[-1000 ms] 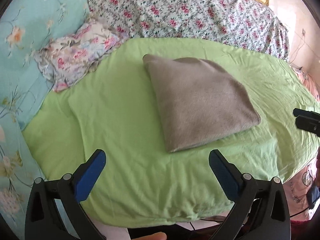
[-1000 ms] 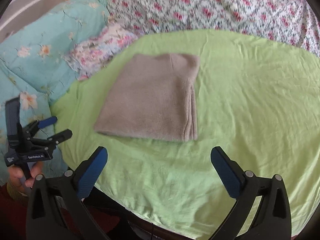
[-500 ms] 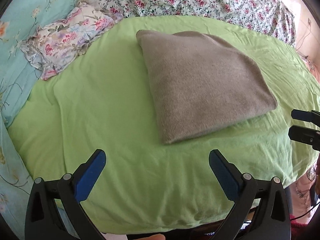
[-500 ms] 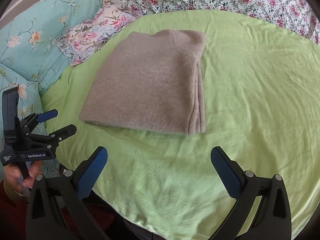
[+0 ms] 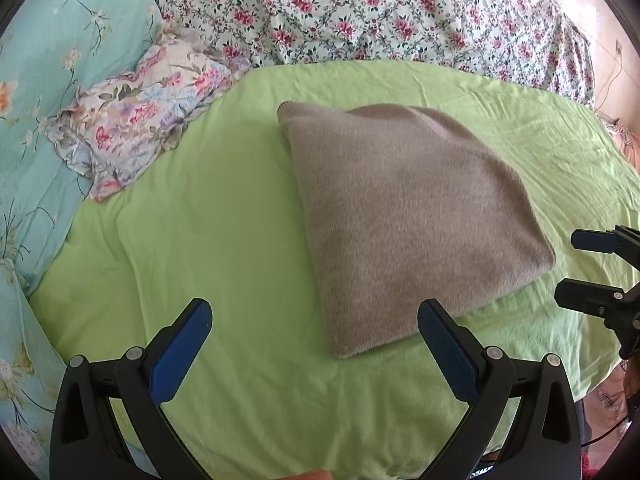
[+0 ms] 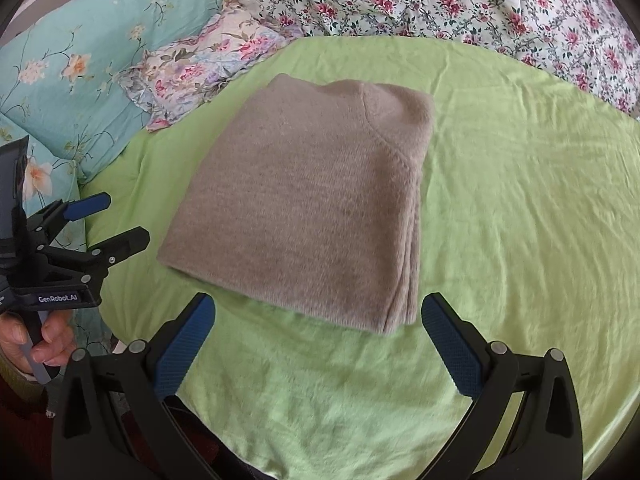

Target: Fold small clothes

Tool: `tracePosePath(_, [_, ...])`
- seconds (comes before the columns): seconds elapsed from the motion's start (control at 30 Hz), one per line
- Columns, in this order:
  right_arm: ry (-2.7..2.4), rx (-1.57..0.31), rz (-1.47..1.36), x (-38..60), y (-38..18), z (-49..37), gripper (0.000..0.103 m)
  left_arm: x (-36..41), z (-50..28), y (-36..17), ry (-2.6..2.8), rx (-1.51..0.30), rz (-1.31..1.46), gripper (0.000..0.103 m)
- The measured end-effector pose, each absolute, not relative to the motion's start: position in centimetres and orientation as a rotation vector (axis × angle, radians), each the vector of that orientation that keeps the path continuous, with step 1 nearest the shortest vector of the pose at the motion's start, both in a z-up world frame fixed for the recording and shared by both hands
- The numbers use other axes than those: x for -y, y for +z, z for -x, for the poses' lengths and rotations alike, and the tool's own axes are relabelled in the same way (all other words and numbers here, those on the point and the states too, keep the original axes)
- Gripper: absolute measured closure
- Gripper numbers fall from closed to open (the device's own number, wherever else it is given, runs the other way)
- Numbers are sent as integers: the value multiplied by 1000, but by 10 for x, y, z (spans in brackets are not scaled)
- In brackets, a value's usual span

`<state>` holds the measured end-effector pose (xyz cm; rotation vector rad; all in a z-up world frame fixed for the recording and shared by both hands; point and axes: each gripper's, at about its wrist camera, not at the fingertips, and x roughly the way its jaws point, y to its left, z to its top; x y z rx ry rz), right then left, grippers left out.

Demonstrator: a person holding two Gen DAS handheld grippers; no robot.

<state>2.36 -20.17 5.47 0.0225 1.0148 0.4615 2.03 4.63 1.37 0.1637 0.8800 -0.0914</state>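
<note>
A folded grey-brown knit sweater [image 5: 404,216] lies flat on a light green sheet [image 5: 200,240]; it also shows in the right wrist view [image 6: 312,208], with its stacked folded edges on the right side. My left gripper [image 5: 316,312] is open and empty, just short of the sweater's near corner. My right gripper [image 6: 318,308] is open and empty at the sweater's near edge. Each gripper shows in the other's view, the right [image 5: 588,264] and the left [image 6: 108,220], both open, on opposite sides of the sweater.
A crumpled floral garment [image 5: 140,120] lies at the sheet's far left. A teal flowered quilt [image 5: 48,80] is on the left and a floral bedspread [image 5: 400,12] behind. The green sheet's front edge drops off near me.
Both grippers have come closer to the sweater over the last second, and it looms larger in both views. The jaws stayed open. The sweater has not moved.
</note>
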Motion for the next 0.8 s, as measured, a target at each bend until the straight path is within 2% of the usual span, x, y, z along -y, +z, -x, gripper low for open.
tracePosePath(0.3, [465, -1016, -40, 203, 58, -41, 0, -45, -33, 16, -73, -876, -169, 0])
tracePosePath(0.8, [428, -993, -296, 222, 53, -111, 0, -58, -72, 20, -72, -868, -69, 0])
